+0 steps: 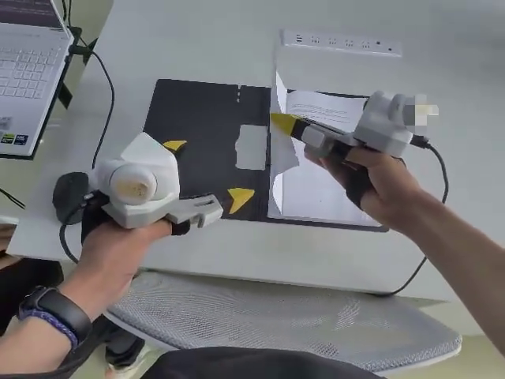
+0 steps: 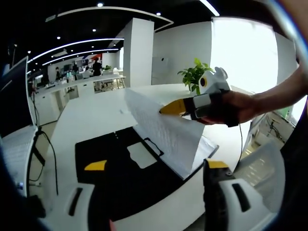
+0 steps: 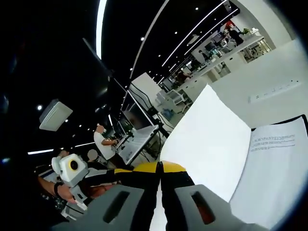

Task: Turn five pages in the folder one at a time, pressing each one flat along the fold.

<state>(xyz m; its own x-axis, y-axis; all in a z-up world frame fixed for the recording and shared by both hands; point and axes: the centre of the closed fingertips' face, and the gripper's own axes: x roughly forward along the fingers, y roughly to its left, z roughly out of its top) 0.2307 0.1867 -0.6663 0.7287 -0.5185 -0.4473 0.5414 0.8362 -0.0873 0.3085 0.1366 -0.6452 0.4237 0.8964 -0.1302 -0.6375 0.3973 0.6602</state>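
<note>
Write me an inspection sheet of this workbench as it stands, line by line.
Surface: white table, with the folder lying on it.
Job's things: black folder lies open; one white page stands lifted by the fold; a printed page lies flat to its right.
Clutter: laptop at the far left; power strip beyond the folder; a dark rounded object near the left hand, cannot identify.
Grippers: right claw shut on the lifted page's edge; left claw open over the folder's left half, holding nothing.
Cables: a black cable runs beside the laptop; another trails from the right claw.
Surroundings: mesh chair in front of the table; open office with a plant.
</note>
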